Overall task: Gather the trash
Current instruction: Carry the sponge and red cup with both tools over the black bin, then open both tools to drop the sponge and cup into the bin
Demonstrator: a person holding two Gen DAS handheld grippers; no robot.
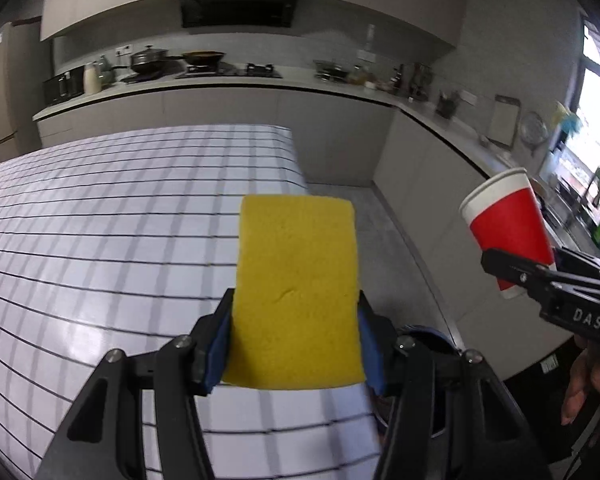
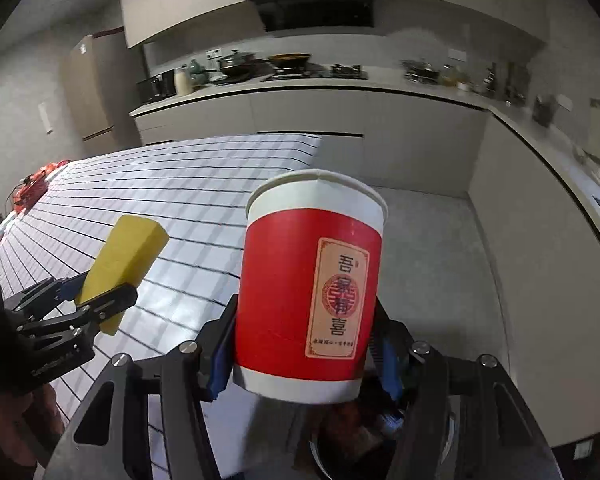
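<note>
My left gripper is shut on a yellow sponge, which stands up between its blue pads over the edge of the white checked table. A red paper cup with a white rim and a beige label sits upright in my right gripper, which is shut on its lower half. From the left wrist view the cup and right gripper hang at the right. The right wrist view shows the sponge and left gripper at the left. Below the right gripper lies a round bin holding rubbish.
A grey kitchen counter with pots, a stove and bottles runs along the back and right walls. Red items lie at the table's far left end. Grey floor lies between table and cabinets. A person's hand shows at the right.
</note>
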